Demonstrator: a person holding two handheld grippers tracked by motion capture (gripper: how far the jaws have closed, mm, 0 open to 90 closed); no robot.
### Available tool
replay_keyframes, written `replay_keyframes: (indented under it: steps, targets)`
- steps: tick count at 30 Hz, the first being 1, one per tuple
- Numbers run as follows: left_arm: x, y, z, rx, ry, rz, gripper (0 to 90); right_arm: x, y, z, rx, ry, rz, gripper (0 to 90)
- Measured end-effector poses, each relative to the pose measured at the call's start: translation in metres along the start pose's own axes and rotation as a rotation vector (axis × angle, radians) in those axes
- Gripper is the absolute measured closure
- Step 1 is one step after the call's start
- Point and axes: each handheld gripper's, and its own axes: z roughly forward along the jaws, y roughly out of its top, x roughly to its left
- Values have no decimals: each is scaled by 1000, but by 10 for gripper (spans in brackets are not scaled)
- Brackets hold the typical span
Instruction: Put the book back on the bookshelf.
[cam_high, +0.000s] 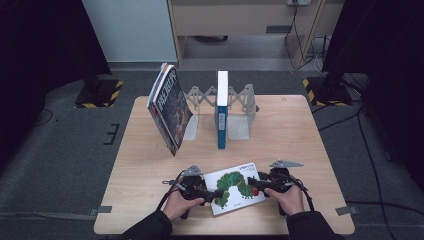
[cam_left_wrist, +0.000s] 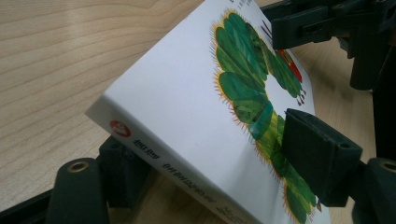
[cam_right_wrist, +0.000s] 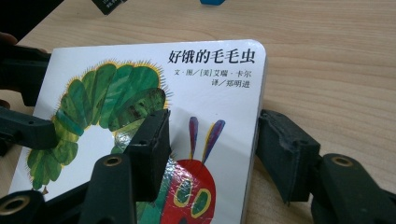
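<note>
On the table (cam_high: 150, 165), the caterpillar book (cam_high: 235, 187) lay near the front edge. My left gripper (cam_high: 214, 193) clenched its spine edge, tilting it; my right gripper (cam_high: 253, 185) straddled the opposite edge, not gripping. I judged the right needed firm purchase before lifting.

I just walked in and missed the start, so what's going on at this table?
A person holds a gripper in each hand and works on a caterpillar picture book at the near edge of the wooden table. The left gripper clamps the book's left side, one jaw under and one on the cover. The right gripper straddles its right edge with a visible gap. Behind, a blue book stands in a folding rack, and a dark book leans beside it.
</note>
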Motion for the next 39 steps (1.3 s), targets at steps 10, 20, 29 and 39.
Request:
replay_keyframes:
  steps: [10, 20, 29, 39]
  targets:
    - [-2, -1, 0, -3, -1, -5, 269, 2, 1, -1, -5, -11, -28, 450]
    - [-5, -3, 0, -5, -57, -53, 379, 2, -1, -2, -10, 3, -6, 465]
    - [-11, 3, -6, -30, -43, -7, 450, 2, 3, -5, -51, 5, -33, 474]
    - [-18, 9, -10, -36, -66, -9, 556, 1, 8, -8, -101, 9, -59, 476]
